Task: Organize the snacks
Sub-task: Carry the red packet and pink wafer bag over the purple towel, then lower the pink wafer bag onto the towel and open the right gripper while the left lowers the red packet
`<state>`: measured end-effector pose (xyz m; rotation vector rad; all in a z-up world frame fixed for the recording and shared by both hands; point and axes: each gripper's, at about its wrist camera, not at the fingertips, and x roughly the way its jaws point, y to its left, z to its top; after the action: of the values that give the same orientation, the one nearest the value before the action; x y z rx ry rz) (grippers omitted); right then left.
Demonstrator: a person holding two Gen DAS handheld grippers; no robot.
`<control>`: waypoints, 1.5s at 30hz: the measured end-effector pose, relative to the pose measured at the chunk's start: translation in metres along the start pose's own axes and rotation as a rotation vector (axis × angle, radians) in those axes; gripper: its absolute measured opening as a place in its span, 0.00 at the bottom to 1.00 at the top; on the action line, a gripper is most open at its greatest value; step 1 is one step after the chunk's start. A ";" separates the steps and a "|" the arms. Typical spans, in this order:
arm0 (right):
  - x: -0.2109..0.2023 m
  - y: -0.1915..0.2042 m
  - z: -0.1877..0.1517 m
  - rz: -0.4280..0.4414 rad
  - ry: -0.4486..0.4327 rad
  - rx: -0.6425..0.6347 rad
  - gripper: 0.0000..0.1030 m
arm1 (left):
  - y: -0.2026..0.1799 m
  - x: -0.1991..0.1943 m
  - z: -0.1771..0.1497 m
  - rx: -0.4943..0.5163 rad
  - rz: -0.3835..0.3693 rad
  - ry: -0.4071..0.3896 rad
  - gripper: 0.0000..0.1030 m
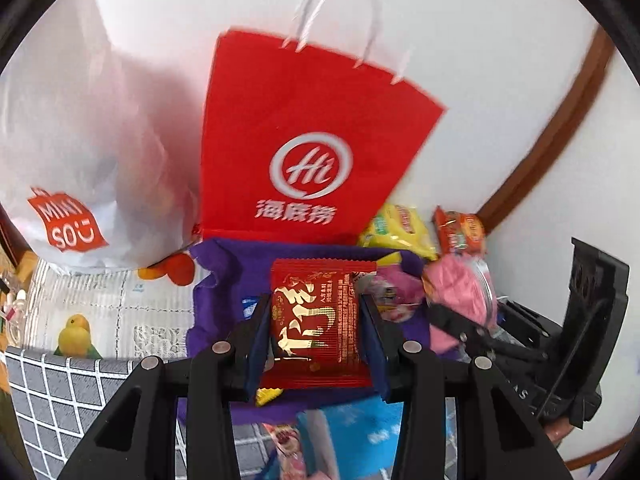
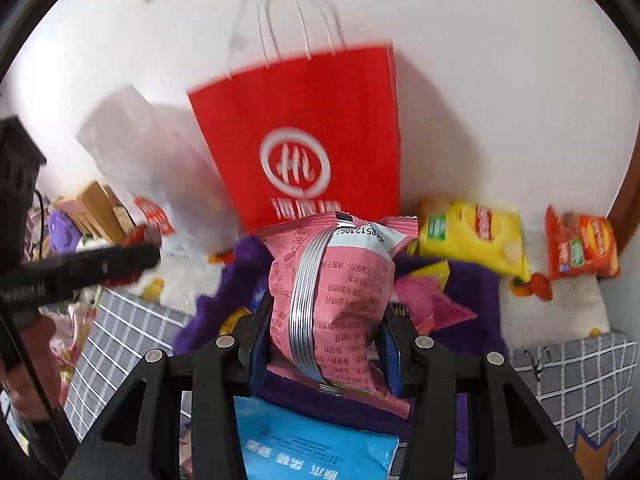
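Between the left gripper's (image 1: pixel 316 320) fingers sits a red packet (image 1: pixel 314 322) with gold lettering, upright, its flat face toward the camera. Both blue-lined pads press its side edges, so the jaws are closed on it, narrowed to the packet's width. Its top seam rises past the fingertips and its bottom seam hangs below the pads, over a purple cloth (image 1: pixel 224 292).

Beyond it stands a red paper bag (image 1: pixel 304 140) with white handles, against the white wall. A white plastic bag (image 1: pixel 80 152) sits to its left. To the right of the red bag lie a yellow chip bag (image 1: pixel 400 228) and an orange chip bag (image 1: pixel 460 230), near each other. At the right edge the right gripper (image 1: pixel 460 320) shows, with a pink bag (image 1: pixel 464 288) at its fingers.

From the right wrist view, the right gripper (image 2: pixel 326 332) clamps that pink bag (image 2: pixel 332 300) by its lower half, pads squeezing both sides so the pouch puckers; the jaws are narrowed on it. The bag stands upright, back side to the camera, a silver seam running down it, its top well above the fingertips. Below it lies a blue packet (image 2: pixel 316 448) on the purple cloth (image 2: pixel 476 292). The red paper bag (image 2: pixel 304 128) stands directly behind. The yellow chip bag (image 2: pixel 476 240) and the orange chip bag (image 2: pixel 580 248) lie to the right by the wall. The left gripper's arm crosses the left edge, blurred.
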<state>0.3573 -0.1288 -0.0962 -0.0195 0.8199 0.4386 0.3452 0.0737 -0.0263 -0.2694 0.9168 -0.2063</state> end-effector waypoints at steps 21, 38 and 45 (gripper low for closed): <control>0.057 -0.018 -0.023 -0.083 0.276 -0.071 0.44 | 0.040 0.029 -0.005 -0.075 0.030 0.067 0.39; 0.078 -0.030 -0.026 -0.112 0.308 -0.017 0.44 | 0.031 0.045 -0.012 -0.041 0.037 0.107 0.39; 0.086 -0.031 -0.028 -0.125 0.314 -0.019 0.44 | 0.031 0.048 -0.012 -0.040 0.039 0.115 0.39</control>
<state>0.4008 -0.1304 -0.1809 -0.1594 1.1168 0.3287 0.3657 0.0870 -0.0796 -0.2784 1.0399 -0.1687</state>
